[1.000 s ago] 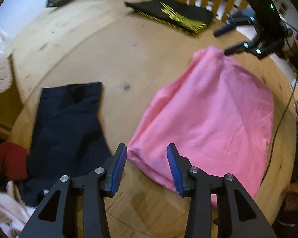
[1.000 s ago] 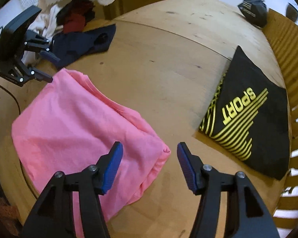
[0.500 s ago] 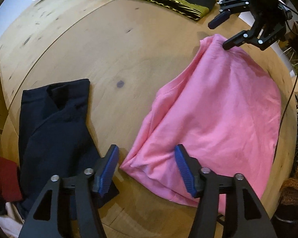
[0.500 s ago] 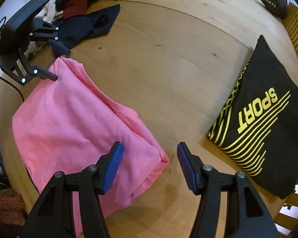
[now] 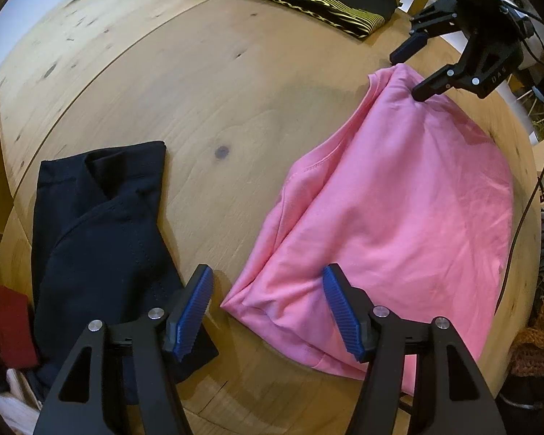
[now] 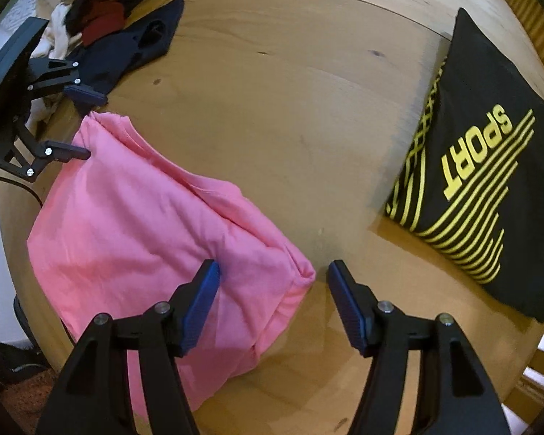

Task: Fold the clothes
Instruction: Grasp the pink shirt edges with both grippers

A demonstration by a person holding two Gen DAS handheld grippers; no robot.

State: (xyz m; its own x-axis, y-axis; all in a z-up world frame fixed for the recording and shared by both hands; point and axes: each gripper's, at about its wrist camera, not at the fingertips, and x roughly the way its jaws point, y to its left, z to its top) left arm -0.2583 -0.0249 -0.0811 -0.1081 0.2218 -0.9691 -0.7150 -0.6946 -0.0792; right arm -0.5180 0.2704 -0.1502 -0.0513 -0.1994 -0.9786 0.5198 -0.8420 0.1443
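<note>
A pink shirt (image 5: 399, 199) lies folded over on the round wooden table (image 5: 199, 72). My left gripper (image 5: 268, 279) hangs open just over its near left corner, and the corner lies between the blue pads without touching them. In the right wrist view the same pink shirt (image 6: 145, 217) has its other end corner between the pads of my right gripper (image 6: 272, 272), whose jaws are opening and do not press on the cloth. Each gripper also shows in the other's view: the right gripper (image 5: 408, 76) and the left gripper (image 6: 94, 127), both over shirt corners.
A navy garment (image 5: 98, 224) lies crumpled left of the pink shirt. A folded black shirt with yellow SPORT print (image 6: 489, 166) sits at the table's far side. A pile of red and white clothes (image 6: 101, 14) lies off the table edge. A cable (image 5: 526, 199) hangs on the right.
My left gripper's jaws have spread wider. Both grippers have sunk closer to the pink shirt's corners and tilted more steeply down. The shirt lies where it was.
</note>
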